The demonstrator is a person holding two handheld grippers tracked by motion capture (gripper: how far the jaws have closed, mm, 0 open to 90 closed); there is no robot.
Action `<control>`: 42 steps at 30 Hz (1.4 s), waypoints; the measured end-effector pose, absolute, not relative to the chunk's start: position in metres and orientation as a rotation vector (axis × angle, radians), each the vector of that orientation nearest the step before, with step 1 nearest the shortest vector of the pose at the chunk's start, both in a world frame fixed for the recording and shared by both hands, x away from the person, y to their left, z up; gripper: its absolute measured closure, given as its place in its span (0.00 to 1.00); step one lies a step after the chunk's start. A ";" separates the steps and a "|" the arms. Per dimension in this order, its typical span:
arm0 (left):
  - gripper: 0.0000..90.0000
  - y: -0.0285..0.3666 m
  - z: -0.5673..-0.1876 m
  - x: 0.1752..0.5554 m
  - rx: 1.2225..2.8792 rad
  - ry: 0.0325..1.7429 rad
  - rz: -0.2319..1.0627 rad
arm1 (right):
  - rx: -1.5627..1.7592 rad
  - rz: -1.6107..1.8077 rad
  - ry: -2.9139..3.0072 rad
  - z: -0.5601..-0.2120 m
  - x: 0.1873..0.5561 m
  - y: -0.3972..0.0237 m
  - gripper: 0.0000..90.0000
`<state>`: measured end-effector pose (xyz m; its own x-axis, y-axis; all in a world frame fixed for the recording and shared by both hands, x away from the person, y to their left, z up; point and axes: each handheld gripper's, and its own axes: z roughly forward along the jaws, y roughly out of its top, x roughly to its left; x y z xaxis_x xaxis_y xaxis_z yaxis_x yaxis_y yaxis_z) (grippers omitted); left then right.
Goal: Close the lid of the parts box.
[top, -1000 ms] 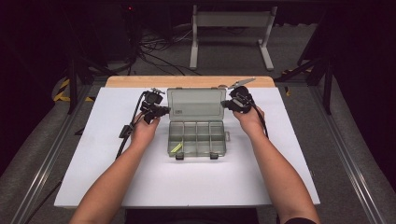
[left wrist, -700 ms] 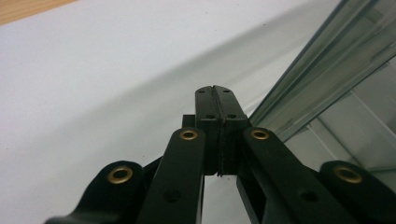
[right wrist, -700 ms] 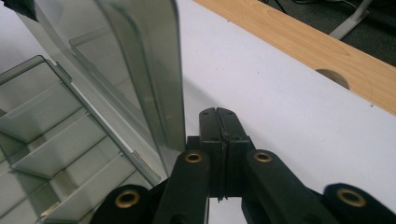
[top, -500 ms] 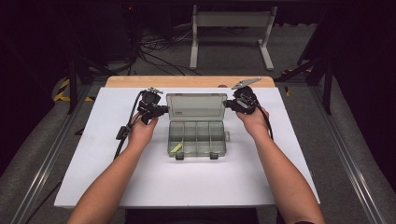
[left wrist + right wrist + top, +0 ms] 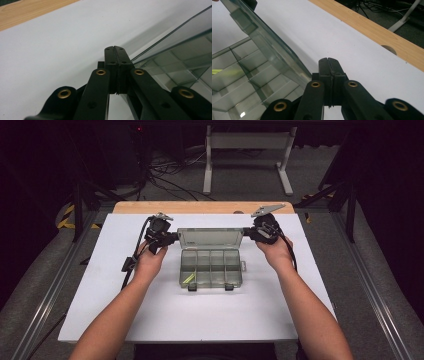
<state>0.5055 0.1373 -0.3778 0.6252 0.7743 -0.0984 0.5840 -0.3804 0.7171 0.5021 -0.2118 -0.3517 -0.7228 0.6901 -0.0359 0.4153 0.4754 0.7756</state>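
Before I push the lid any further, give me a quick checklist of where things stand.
1. Left gripper shut, at the lid's left edge: ok.
2. Right gripper shut, at the lid's right edge: ok.
3. Lid raised, standing near upright: ok.
4. Box flat on the white table: ok.
5. Yellow-green item lying inside its front left compartment: ok.
6. Grippers actually touching the lid: cannot tell.
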 end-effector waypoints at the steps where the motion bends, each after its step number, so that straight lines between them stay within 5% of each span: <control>1: 1.00 0.137 -0.378 0.505 2.104 1.060 0.327 | 0.931 1.113 2.383 -0.352 0.502 -0.212 1.00; 42: 1.00 0.143 -0.356 0.460 2.153 0.943 0.304 | 0.829 1.129 2.449 -0.337 0.454 -0.209 1.00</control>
